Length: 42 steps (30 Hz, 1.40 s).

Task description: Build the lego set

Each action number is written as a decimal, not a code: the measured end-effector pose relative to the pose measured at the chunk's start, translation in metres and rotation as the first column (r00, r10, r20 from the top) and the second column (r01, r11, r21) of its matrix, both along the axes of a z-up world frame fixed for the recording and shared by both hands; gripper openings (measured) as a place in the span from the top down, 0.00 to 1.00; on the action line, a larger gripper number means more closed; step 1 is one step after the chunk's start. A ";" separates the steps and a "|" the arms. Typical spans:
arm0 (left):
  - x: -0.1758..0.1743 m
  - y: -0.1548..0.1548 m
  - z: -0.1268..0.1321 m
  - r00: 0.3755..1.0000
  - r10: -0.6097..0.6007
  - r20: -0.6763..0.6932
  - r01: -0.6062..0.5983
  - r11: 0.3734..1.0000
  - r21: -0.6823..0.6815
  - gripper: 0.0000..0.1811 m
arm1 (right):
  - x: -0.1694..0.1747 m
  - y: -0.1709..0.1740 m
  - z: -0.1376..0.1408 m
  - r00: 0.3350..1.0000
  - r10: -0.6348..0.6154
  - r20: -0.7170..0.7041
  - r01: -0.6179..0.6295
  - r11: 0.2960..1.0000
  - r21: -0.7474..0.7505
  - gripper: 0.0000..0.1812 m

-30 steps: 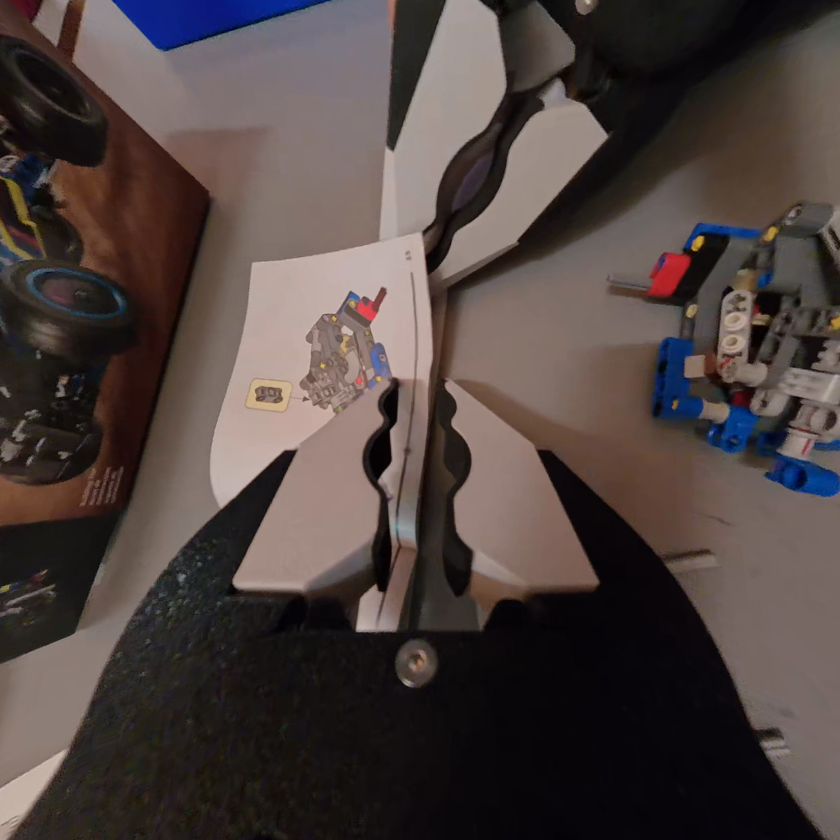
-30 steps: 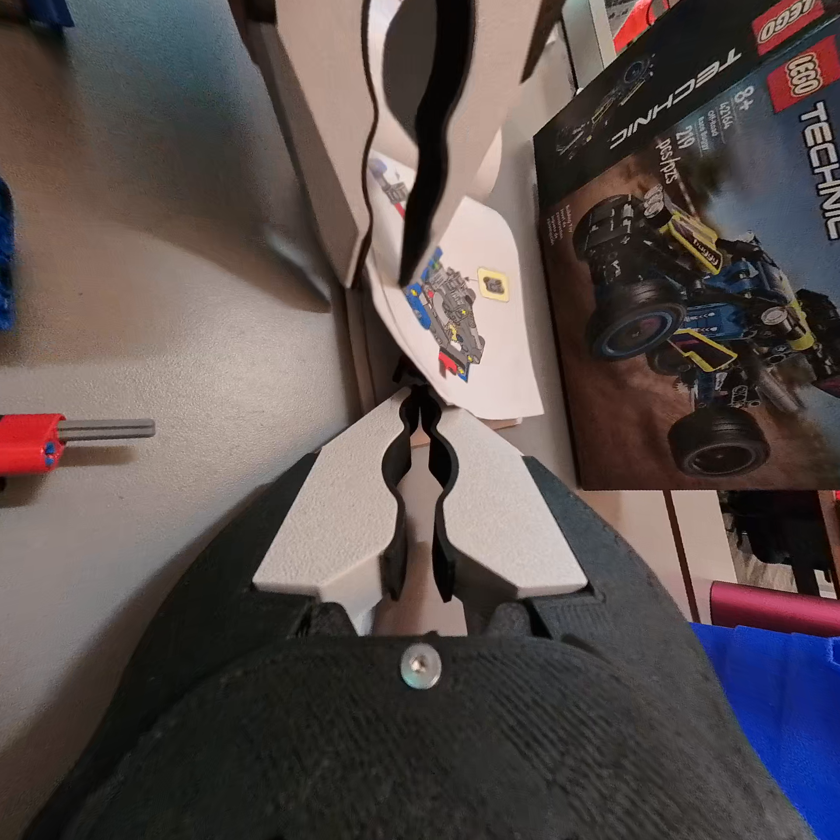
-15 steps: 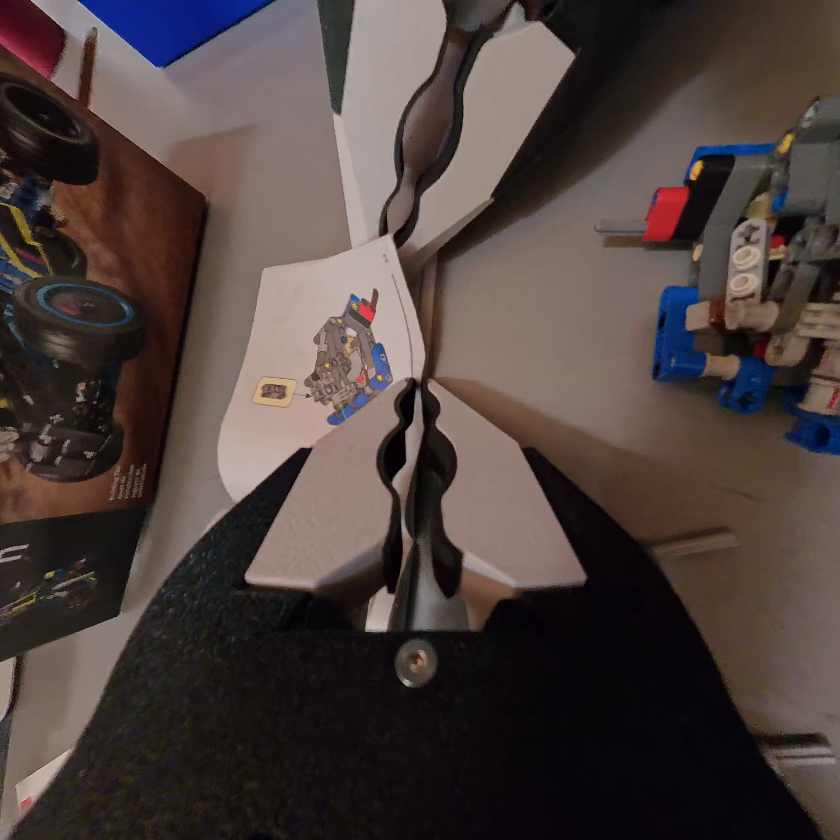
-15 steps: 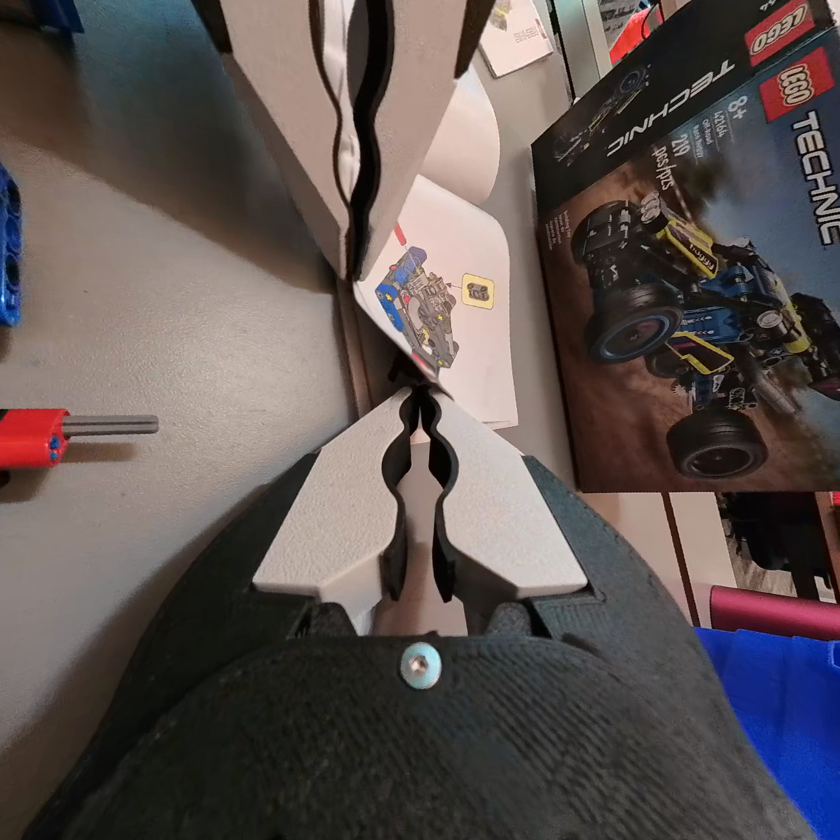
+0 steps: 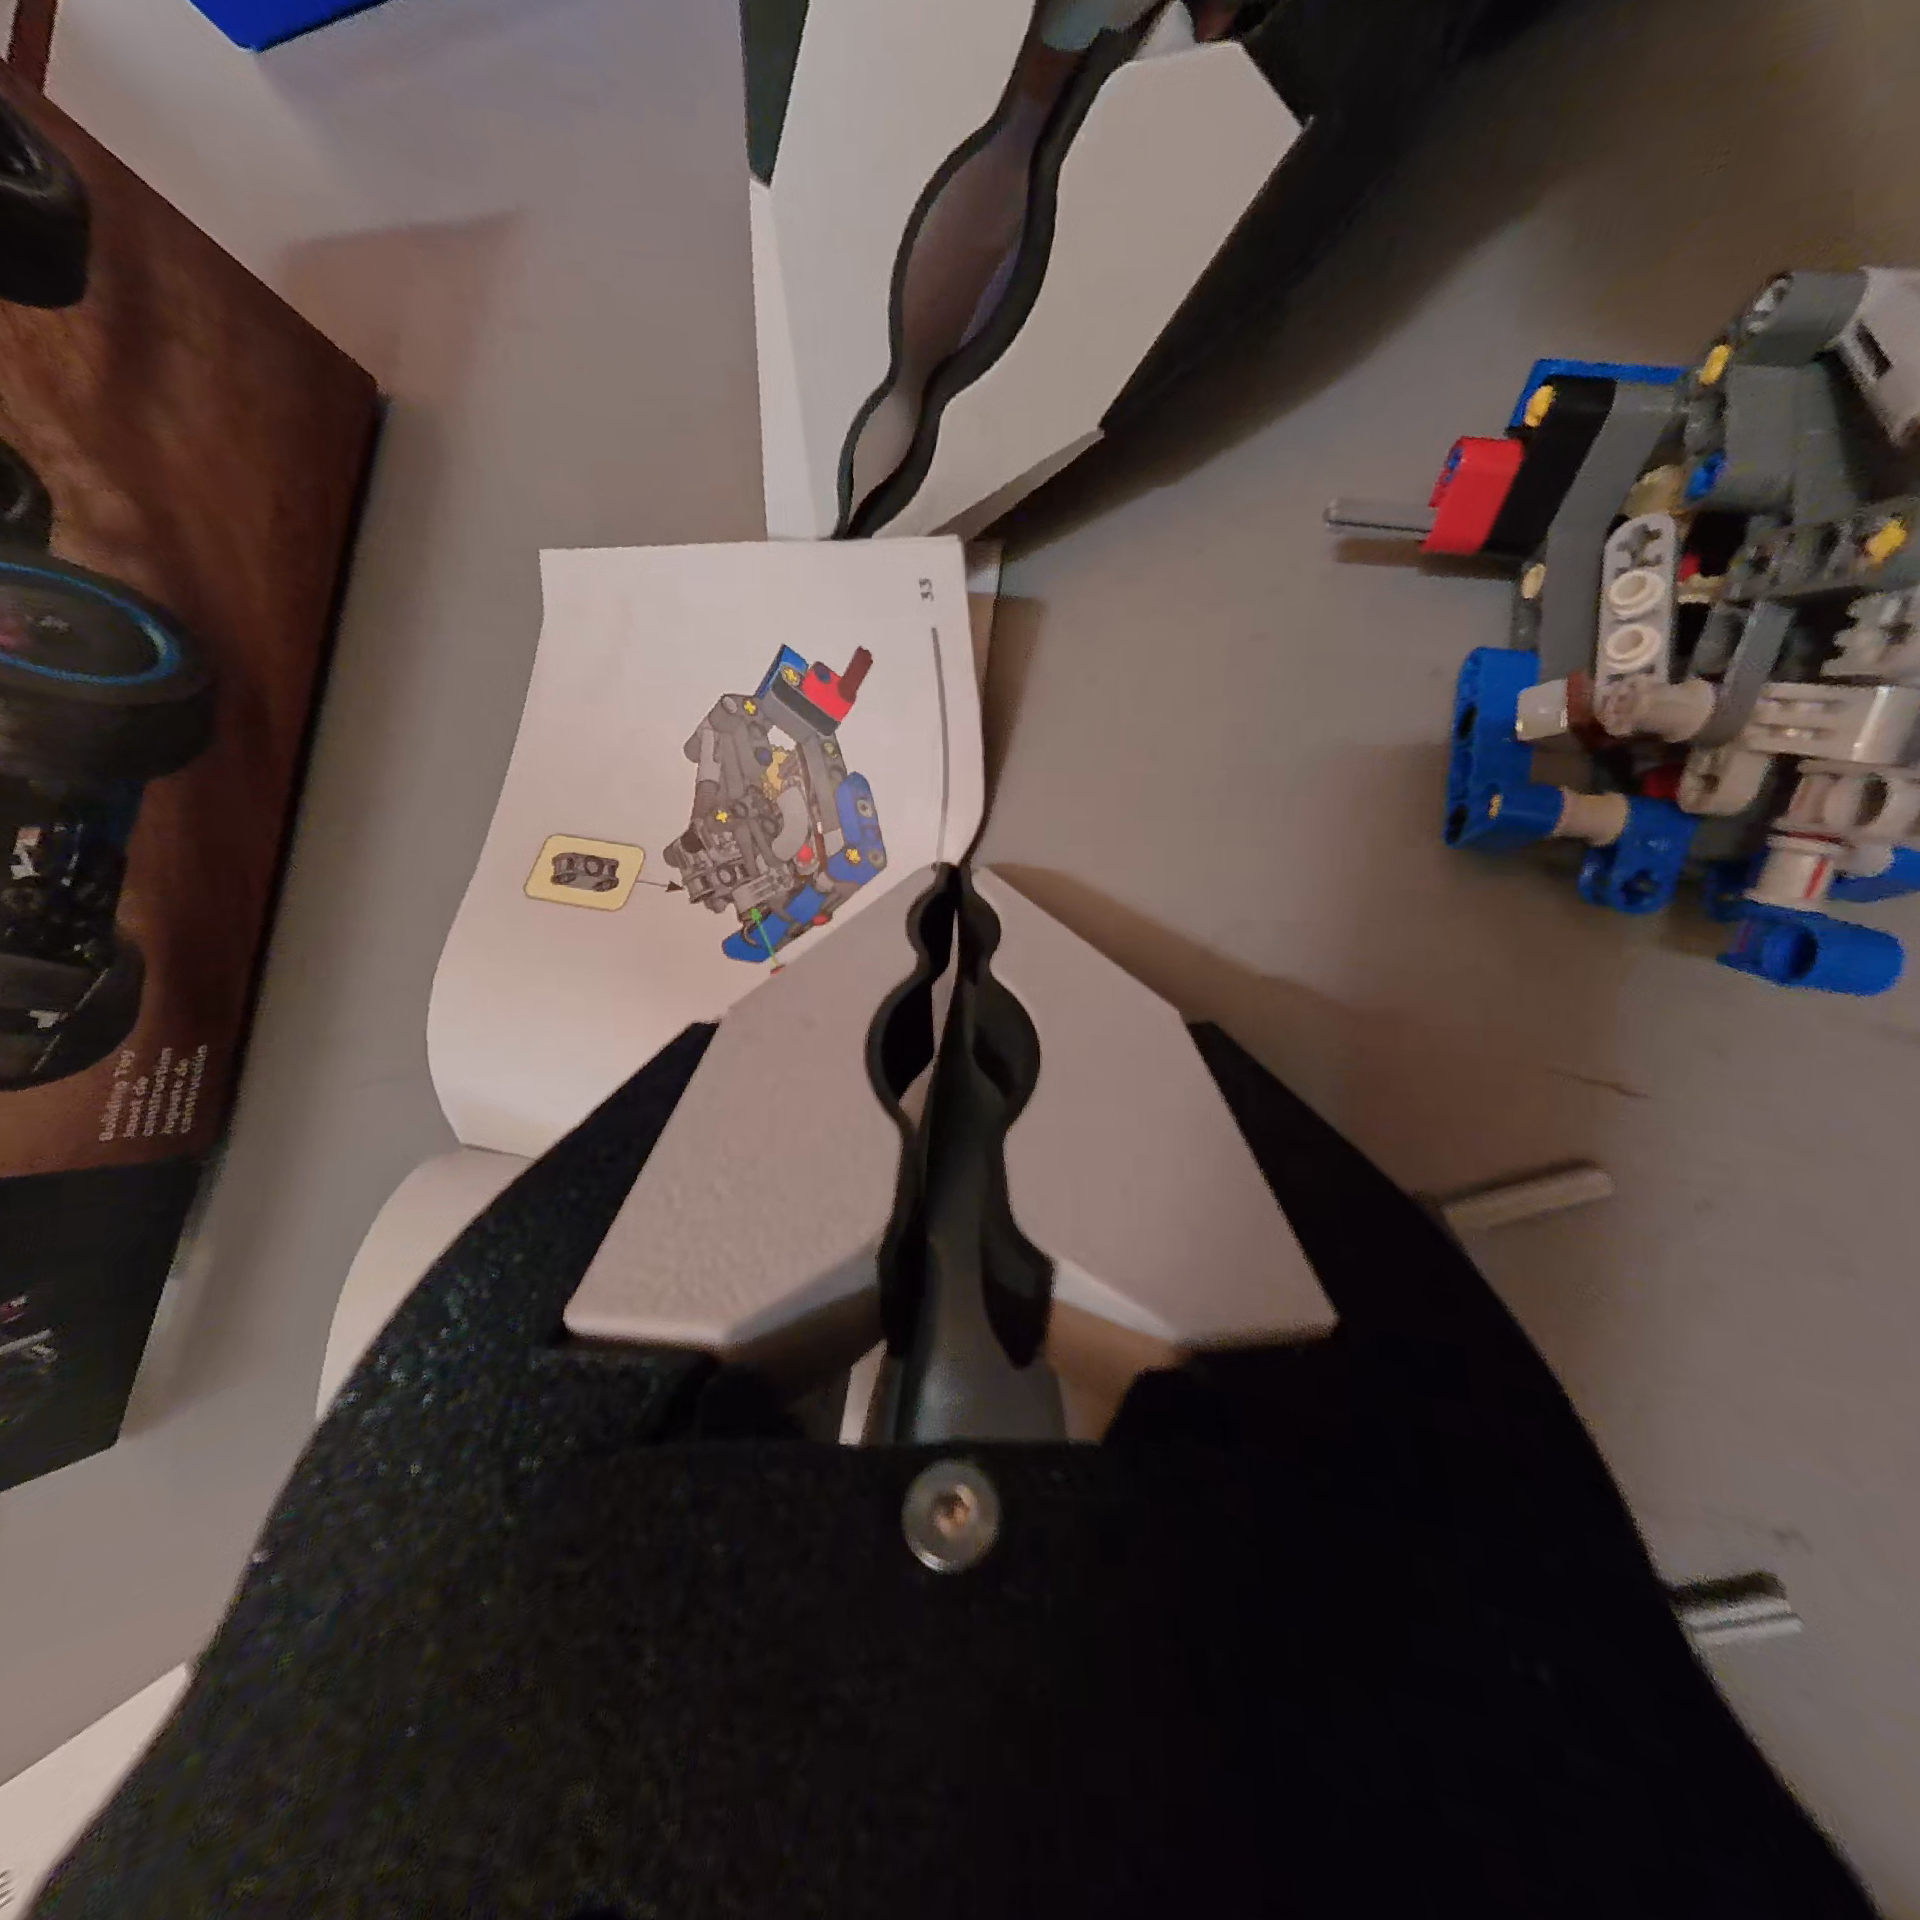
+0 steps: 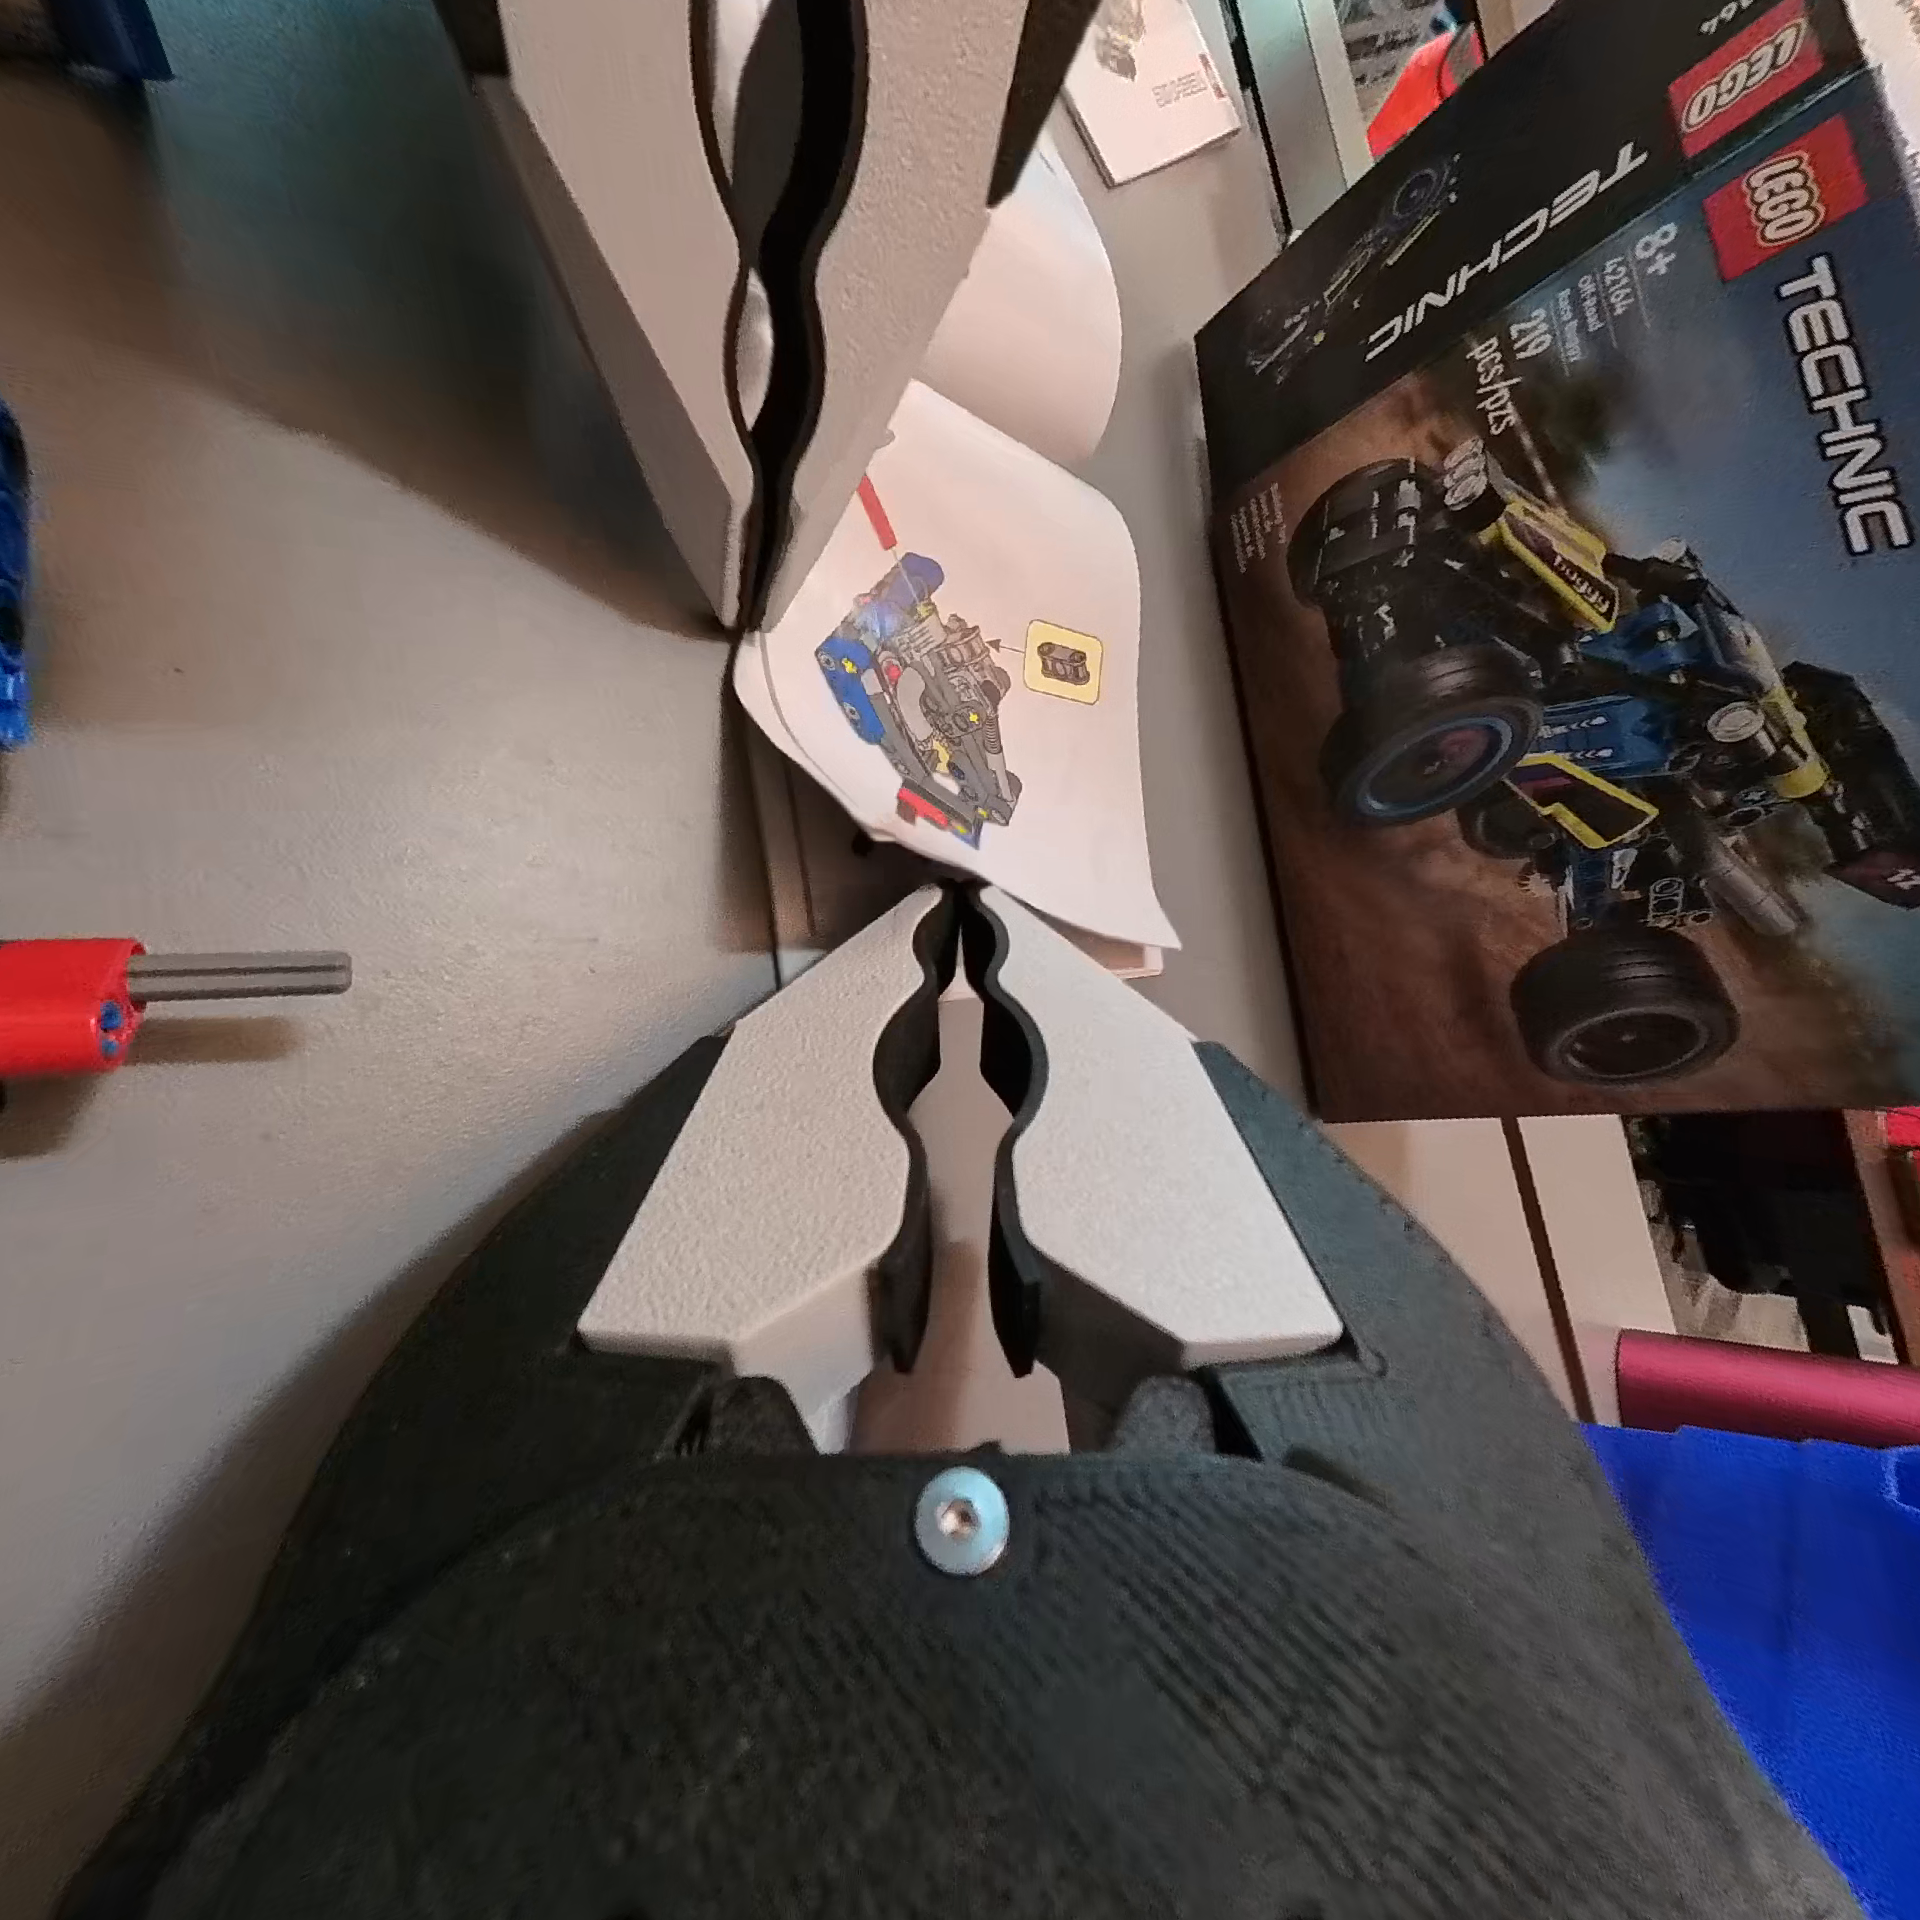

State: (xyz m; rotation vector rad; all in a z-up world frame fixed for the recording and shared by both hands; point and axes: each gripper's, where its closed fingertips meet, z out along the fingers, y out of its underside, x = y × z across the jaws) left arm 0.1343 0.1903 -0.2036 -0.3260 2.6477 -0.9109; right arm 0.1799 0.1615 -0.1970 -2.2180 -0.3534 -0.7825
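Observation:
The instruction booklet lies open, with one page (image 5: 623, 727) curled up; the page also shows in the right wrist view (image 6: 1049, 831). My left gripper (image 5: 951, 878) is shut on the page's right edge. My right gripper (image 6: 956, 899) is shut on the page's edge at the opposite end, and its tips show in the left wrist view (image 5: 847, 525). The left gripper shows at the top of the right wrist view (image 6: 753, 618). The part-built blue and grey lego model (image 5: 1714, 644) sits on the table to the right, its red piece and grey axle (image 6: 239, 977) sticking out.
The lego box (image 5: 156, 623) lies left of the booklet and also shows in the right wrist view (image 6: 1558, 623). Two loose grey axles (image 5: 1527, 1195) (image 5: 1725, 1626) lie on the grey table. A blue bin (image 6: 1766, 1662) and a magenta object (image 6: 1766, 1392) are beside the box. The gap from one gripper's tips to the other's is roughly 6 cm.
My left gripper has shut on the page's edge, which it earlier straddled with its jaws apart. The page has swung over and spread wider. The right gripper has kept its hold.

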 end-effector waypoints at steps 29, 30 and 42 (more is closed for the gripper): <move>0.000 0.001 0.000 1.000 -0.003 0.009 0.003 1.000 0.010 1.00 | -0.028 0.004 0.000 0.671 -0.054 -0.739 0.139 0.989 0.054 0.87; 0.000 0.001 0.000 1.000 -0.003 0.009 0.003 1.000 0.015 1.00 | -0.027 0.004 -0.001 0.678 -0.060 -0.733 0.143 0.988 0.052 0.88; 0.006 -0.015 0.019 0.997 0.023 0.080 -0.024 1.000 0.000 0.94 | -0.015 0.003 -0.004 0.765 -0.135 -0.630 0.203 0.978 0.037 1.00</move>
